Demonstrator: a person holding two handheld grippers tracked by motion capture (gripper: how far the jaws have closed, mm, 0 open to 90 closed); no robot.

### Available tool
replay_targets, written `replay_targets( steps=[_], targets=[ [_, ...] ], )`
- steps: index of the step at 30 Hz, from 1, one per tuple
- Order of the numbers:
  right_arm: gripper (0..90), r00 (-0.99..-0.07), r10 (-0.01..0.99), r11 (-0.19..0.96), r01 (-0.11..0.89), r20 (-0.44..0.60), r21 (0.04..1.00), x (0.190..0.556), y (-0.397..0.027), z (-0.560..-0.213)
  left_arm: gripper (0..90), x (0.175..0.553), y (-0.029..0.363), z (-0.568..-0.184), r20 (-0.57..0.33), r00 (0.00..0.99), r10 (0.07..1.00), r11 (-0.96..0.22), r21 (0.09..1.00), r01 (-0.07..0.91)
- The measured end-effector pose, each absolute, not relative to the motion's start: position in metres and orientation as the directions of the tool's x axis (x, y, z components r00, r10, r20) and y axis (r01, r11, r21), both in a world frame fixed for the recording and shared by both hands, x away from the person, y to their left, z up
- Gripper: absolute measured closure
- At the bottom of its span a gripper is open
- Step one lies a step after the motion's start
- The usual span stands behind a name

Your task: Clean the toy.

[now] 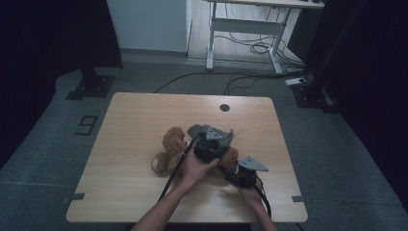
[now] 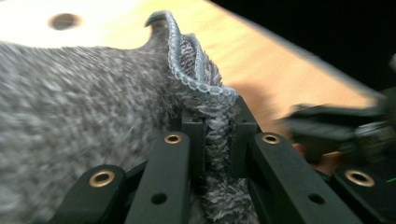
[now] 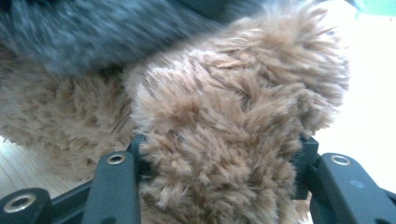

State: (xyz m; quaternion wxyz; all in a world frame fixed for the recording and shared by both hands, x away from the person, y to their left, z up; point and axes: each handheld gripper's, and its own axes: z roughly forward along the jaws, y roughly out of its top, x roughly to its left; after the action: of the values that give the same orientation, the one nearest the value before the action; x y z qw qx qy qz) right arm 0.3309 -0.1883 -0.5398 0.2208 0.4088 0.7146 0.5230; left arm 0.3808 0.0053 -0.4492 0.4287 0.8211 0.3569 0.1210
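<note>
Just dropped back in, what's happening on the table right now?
A person works on a brown teddy bear lying on the wooden table. The left tool is shut on the edge of a grey towel draped over the bear. The right tool clamps one of the bear's furry limbs, holding it down.

Left gripper [image 1: 210, 144] sits forward, above the table's middle, jaws clamped near together; right gripper [image 1: 242, 174] rests lower and nearer, jaws part-closed; both forearms enter from below.

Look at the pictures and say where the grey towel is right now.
In the high view the grey towel lies over the brown teddy bear at mid-table; the left gripper pinches its hemmed edge.
</note>
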Motion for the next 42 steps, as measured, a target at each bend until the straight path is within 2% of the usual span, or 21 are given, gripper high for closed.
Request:
replay_targets(
  steps=[4,11,15,19,29,32,35,39,42],
  targets=[
    [45.5,-0.572,0.812,0.111,0.352,0.119,0.929,0.331,-0.187,-0.539,81.1,0.384,0.046,-0.446,-0.174,0.679,0.713,-0.304,0.796,0.523],
    [45.6,-0.565,0.817,0.111,0.347,0.113,0.931,0.331,-0.186,-0.540,81.0,0.384,0.109,-0.439,-0.127,0.584,0.802,-0.274,0.790,0.548],
    [45.6,-0.559,0.822,0.113,0.344,0.107,0.932,0.330,-0.184,-0.539,81.0,0.386,0.131,-0.445,-0.138,0.552,0.822,-0.267,0.763,0.588],
    [45.6,-0.555,0.825,0.113,0.343,0.104,0.933,0.330,-0.183,-0.539,80.8,0.389,0.125,-0.443,-0.134,0.551,0.823,-0.277,0.754,0.596],
    [45.9,-0.552,0.829,0.123,0.336,0.090,0.934,0.329,-0.184,-0.540,80.6,0.384,0.044,-0.437,-0.103,0.676,0.729,-0.388,0.752,0.533],
    [45.9,-0.551,0.830,0.125,0.337,0.088,0.933,0.329,-0.184,-0.540,80.7,0.377,0.029,-0.438,-0.041,0.696,0.717,-0.432,0.758,0.489],
    [45.8,-0.552,0.829,0.128,0.338,0.086,0.932,0.329,-0.185,-0.540,80.9,0.375,0.036,-0.442,-0.014,0.683,0.730,-0.447,0.747,0.493],
    [45.7,-0.553,0.830,0.142,0.327,0.067,0.934,0.327,-0.181,-0.539,81.2,0.372,0.065,-0.449,-0.012,0.662,0.749,-0.430,0.751,0.501],
    [45.8,-0.549,0.834,0.151,0.320,0.052,0.935,0.327,-0.179,-0.539,81.2,0.365,0.088,-0.444,0.036,0.621,0.783,-0.423,0.762,0.490]
  ],
)
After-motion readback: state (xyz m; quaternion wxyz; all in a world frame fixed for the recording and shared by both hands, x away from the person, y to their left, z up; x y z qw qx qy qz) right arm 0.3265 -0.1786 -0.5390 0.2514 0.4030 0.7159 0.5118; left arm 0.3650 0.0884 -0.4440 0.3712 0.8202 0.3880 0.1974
